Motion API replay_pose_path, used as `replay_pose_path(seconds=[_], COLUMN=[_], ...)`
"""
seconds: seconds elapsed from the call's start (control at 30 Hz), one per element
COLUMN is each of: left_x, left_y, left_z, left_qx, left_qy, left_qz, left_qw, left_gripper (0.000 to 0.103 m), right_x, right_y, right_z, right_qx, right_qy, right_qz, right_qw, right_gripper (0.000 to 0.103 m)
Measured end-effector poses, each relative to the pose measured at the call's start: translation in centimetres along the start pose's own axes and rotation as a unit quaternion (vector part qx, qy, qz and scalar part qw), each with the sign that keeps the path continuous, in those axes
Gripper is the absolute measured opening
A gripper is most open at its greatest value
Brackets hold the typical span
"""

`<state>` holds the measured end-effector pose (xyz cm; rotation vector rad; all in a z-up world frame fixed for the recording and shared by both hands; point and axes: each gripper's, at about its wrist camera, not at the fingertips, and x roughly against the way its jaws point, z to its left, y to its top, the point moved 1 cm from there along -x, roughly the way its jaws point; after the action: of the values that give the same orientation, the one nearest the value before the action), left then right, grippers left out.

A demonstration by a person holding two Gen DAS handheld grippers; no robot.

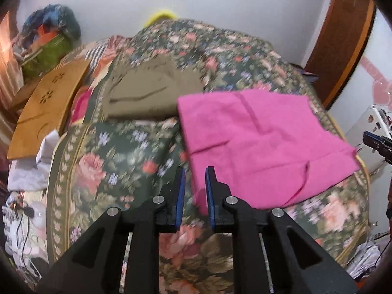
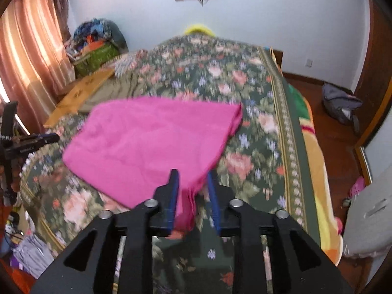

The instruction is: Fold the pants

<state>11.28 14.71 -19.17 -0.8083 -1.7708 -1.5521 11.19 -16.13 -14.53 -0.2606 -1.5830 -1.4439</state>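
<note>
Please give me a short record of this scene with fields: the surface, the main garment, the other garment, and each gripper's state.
surface: bed with green floral blanket
main garment: folded bright pink cloth pants, lying on the blanket
other garment: folded olive-brown cloth, beyond the pink one
left gripper: jaws apart, pink edge beside them
right gripper: jaws apart, pink corner between them, not pinched

Both wrist views downward, sharing pink pants (image 1: 264, 147).
</note>
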Motion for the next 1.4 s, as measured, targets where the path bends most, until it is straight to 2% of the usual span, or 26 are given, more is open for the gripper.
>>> replay_pose_path(seconds=[0.17,0.3,0.47,0.6,0.73,0.87,1.07,1.27,1.4], left_x=[-0.7,-2.6,-5.0,-4.7,-3.7,-2.9,-4.2,-8.0,-11.3], left_y=[1.1,0.5,-1.1,-1.1,0.5,2.9,7.1,9.4,9.9], left_z=[-3.4,-5.5,-5.5,-5.4,-4.4,-2.3,1.5,3.3,3.8], left_qx=[-0.021,-0.037,-0.028,-0.031,-0.030,-0.010,0.028,0.045,0.055], left_qy=[-0.038,-0.050,-0.059,-0.062,-0.050,-0.036,-0.005,-0.003,-0.009], left_qz=[-0.004,0.014,0.043,0.042,0.029,0.005,-0.016,0.003,0.029], left_qw=[0.9991,0.9980,0.9969,0.9968,0.9979,0.9993,0.9995,0.9990,0.9980], left_gripper=[0.021,0.021,0.024,0.026,0.026,0.029,0.029,0.029,0.029], right_x=[-0.7,-3.3,-6.1,-5.8,-5.4,-4.9,-5.3,-7.4,-9.6], right_y=[1.4,0.7,-1.5,-1.9,-1.2,0.1,2.8,5.3,6.7], right_z=[1.6,2.9,2.7,2.0,1.6,0.6,-1.6,-3.9,-5.5], right_qx=[0.011,0.020,0.017,0.005,0.009,0.009,-0.003,-0.012,-0.022], right_qy=[0.023,0.039,0.047,0.058,0.047,0.034,0.016,-0.002,-0.009], right_qz=[-0.017,0.015,0.067,0.069,0.072,0.053,0.024,0.013,0.014], right_qw=[1.000,0.999,0.997,0.996,0.996,0.998,1.000,1.000,1.000], right_gripper=[0.025,0.025,0.025,0.026,0.026,0.027,0.029,0.030,0.037])
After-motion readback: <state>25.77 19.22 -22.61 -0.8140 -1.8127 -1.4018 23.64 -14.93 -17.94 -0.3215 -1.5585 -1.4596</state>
